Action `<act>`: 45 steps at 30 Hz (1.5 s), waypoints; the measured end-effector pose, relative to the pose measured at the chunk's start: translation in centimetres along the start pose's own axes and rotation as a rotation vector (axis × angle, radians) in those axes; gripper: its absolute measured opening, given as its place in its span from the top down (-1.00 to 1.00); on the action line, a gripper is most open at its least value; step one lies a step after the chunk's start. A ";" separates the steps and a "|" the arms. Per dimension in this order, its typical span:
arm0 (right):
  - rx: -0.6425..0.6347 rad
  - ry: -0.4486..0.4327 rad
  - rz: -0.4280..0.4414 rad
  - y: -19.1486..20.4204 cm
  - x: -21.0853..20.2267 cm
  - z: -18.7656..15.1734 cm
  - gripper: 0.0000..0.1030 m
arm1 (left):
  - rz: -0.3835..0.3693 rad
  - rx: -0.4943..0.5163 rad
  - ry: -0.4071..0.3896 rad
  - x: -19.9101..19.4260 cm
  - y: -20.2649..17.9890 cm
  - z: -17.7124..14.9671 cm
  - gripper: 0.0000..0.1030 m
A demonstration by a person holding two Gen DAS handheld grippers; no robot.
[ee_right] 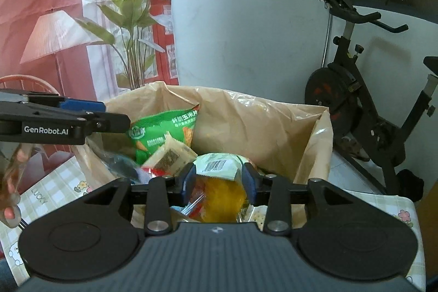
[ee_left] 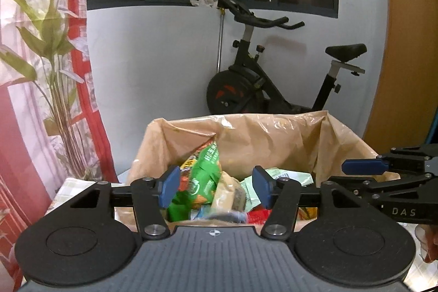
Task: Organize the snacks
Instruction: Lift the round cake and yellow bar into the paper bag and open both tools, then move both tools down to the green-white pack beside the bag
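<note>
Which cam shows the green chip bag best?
Right wrist: the green chip bag faces the lens, front print readable, inside the brown bag. Left wrist sees it edge-on, crumpled, partly behind the left gripper's finger.

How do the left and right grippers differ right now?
The left gripper has its fingers spread wide with nothing between them; the right gripper is closed on a pale-and-yellow snack packet. Left hovers at the bin's near-left side, right further right. Both are poised over the bag-lined snack bin.
</note>
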State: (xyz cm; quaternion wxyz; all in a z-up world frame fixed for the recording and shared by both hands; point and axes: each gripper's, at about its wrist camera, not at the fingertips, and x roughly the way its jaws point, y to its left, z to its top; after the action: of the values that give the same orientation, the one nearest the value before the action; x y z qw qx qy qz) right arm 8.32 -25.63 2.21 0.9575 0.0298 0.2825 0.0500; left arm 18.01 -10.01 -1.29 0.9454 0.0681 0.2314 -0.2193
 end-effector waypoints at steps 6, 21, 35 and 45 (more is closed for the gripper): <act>-0.006 -0.039 0.022 1.6 -1.7 0.2 0.22 | 0.002 0.010 -0.014 -3.3 1.4 -0.3 -0.18; -0.047 -0.112 0.145 8.8 -4.7 -2.2 0.22 | 0.091 -0.003 0.030 -10.4 5.4 -5.6 -0.85; -0.042 0.064 0.198 11.4 -1.1 -9.0 0.22 | 0.056 -0.081 0.130 -8.4 7.4 -11.5 -0.71; -0.005 0.194 0.203 10.5 2.8 -12.5 0.22 | -0.017 -0.050 0.197 -5.2 6.4 -13.7 -0.58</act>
State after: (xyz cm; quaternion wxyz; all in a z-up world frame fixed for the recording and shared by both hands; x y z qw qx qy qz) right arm 3.07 -14.56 -8.87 0.9158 0.0506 0.3691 0.1498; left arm 11.11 0.92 -10.81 0.9176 0.0638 0.3290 -0.2139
